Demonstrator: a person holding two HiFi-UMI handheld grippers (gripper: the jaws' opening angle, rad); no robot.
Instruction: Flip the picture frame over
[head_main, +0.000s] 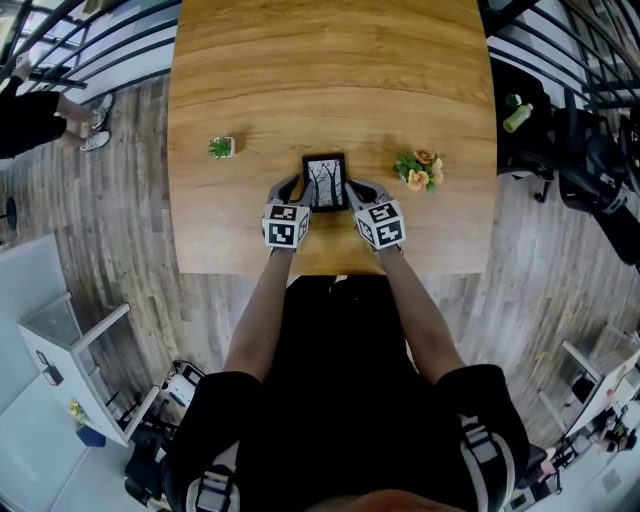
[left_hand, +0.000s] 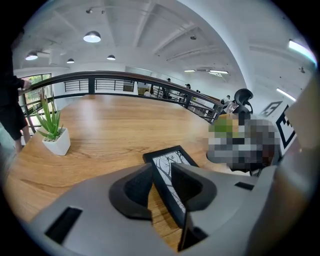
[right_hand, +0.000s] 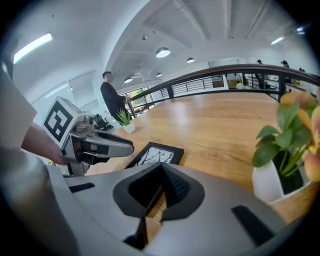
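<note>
A small black picture frame with a tree print lies face up on the wooden table, near its front edge. My left gripper is at the frame's left side and my right gripper at its right side. In the left gripper view the frame's left edge runs between the jaws of the left gripper, whose pads close on it. In the right gripper view the right gripper is shut on the thin near edge of the frame. The left gripper shows beside it.
A small green succulent in a white pot stands left of the frame. A white pot of orange flowers stands right of it, close to my right gripper. A person stands beyond the table by the railing.
</note>
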